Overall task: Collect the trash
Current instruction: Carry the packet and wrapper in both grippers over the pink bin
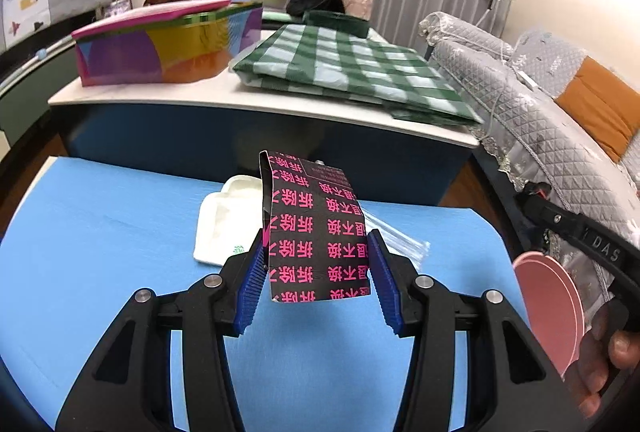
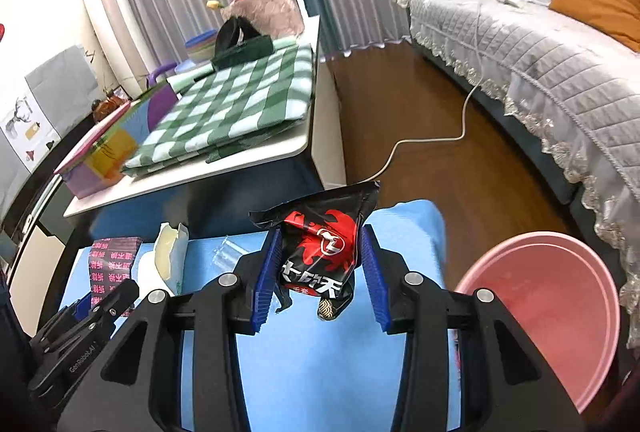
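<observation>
Left gripper (image 1: 316, 272) clamped on a black carton with pink characters (image 1: 316, 228), blue pads (image 1: 253, 284) pressed against its two side faces; held upright and clear of the blue table top (image 1: 100, 252), probably so the light box cannot drag or catch on the way across. Beyond it at about eleven o'clock, a white moulded tray (image 1: 224, 220) lying flat on the blue surface; at two o'clock, a clear plastic wrapper (image 1: 400, 236), partly hidden behind the carton. At four o'clock, at the frame edge, the rim of a pink basin (image 1: 548, 312), seemingly the place meant for the trash.

Right gripper (image 2: 318, 272) closed on a crumpled black-and-red snack bag (image 2: 320, 244), pinched at mid-height with the torn top standing free above. Pink basin (image 2: 552, 312) at four o'clock, beside and below the table edge, near enough for a short swing. Tray and wrapper not yet collected.
</observation>
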`<state>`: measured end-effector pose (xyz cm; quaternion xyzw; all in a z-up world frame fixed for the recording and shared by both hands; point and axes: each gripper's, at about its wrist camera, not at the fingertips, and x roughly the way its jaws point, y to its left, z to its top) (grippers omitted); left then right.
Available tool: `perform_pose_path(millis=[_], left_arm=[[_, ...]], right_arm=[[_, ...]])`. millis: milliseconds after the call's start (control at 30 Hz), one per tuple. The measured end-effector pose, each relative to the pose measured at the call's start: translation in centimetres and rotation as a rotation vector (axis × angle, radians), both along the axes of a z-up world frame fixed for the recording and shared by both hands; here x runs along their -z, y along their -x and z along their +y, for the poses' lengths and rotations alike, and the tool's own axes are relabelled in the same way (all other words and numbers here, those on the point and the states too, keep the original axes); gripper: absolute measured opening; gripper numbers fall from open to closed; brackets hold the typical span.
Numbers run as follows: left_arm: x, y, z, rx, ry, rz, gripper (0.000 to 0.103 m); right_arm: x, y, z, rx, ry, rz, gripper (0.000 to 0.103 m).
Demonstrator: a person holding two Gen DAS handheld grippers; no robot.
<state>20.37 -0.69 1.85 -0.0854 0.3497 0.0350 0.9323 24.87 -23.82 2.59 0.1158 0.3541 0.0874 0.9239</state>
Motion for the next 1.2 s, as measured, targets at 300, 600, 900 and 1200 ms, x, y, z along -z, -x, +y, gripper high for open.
perform_pose_path(millis=[300, 600, 900, 1200], left_arm=[[-1.8, 2.4, -1.7, 0.035, -0.021, -0.044, 0.048], [-2.7, 3.9, -3.4, 0.071, -0.031, -0.069, 0.048], [-2.7, 3.8, -5.6, 0.103, -0.033, -0.068, 0.048], [-2.0, 3.2, -10.2, 0.173, -0.03, -0.072, 0.048]], right_arm=[[-2.4, 3.5, -2.5, 0.023, 0.023, -0.047, 0.041], [-3.9, 5.8, -3.9, 0.035, 0.048, -0.088, 0.041], [-3.9, 6.8, -6.3, 0.075, 0.05, -0.094, 0.041], [-3.6, 7.3, -10.0, 0.137, 0.059, -0.094, 0.041]])
